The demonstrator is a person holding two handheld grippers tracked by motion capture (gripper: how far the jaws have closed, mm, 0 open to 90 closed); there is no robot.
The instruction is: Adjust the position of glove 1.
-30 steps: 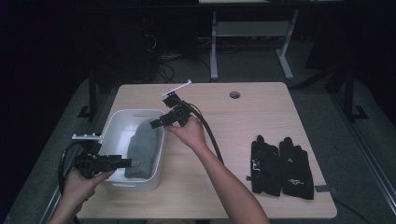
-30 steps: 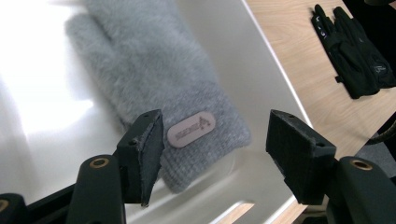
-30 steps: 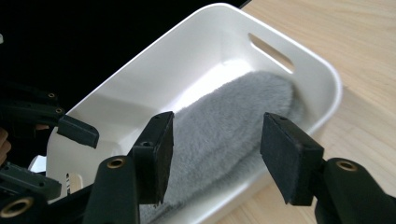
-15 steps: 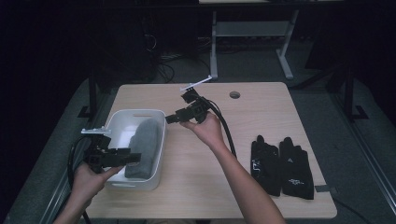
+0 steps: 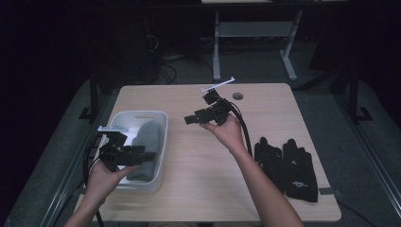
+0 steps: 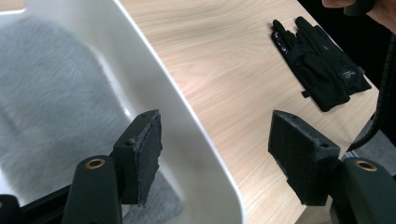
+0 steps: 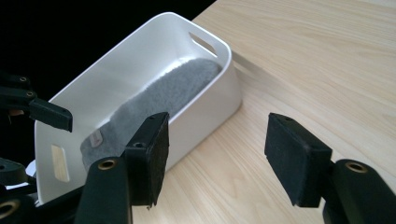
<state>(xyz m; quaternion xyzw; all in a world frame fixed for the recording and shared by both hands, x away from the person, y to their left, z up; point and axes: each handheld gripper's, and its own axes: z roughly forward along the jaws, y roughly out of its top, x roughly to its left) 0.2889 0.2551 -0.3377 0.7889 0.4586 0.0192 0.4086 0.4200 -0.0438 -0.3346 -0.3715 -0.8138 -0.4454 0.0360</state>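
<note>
While binned, grey cloth (image 5: 145, 146) beside left tongs (image 5: 142, 155).

Pair of black gloves (image 5: 286, 165) lying flat near the right edge of a light wooden table (image 5: 198, 189), round hole (image 5: 238, 96) near its far edge, desk legs (image 5: 288, 61) behind

You are working at a light wooden table (image 5: 189, 189) with a round cable hole (image 5: 238, 96) near its far edge. Beyond it the room lies very dark. A grey carpeted floor (image 5: 265, 75) carries the white legs of another desk (image 5: 216, 52), with loose cables (image 5: 168, 64) to its left.
</note>
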